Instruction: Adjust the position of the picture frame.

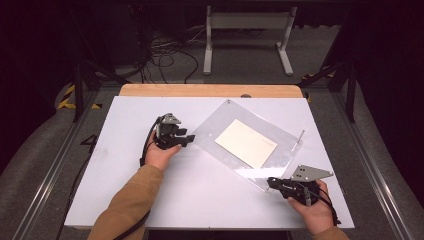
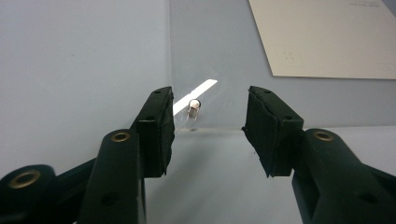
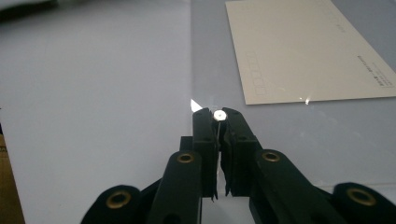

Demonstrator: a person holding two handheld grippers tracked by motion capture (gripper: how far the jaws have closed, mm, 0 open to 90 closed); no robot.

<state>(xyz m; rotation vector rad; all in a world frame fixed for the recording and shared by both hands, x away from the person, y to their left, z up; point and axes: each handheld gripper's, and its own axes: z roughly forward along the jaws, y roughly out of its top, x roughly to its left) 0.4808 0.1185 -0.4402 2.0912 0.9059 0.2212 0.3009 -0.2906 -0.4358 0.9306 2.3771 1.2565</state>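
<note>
Right claw clamps the clear acrylic sheet at its five o'clock corner pin; left claw half-open around the nine o'clock pin — stiff, slippery, grip corners

Cream card: faint printed boxes, small edge text, unreadable.

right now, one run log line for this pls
left gripper: open, around pin at acrylic sheet corner | right gripper: shut on screw at near corner | card: under sheet

Left tool jaws apart, small metal pin between, untouched.
</note>
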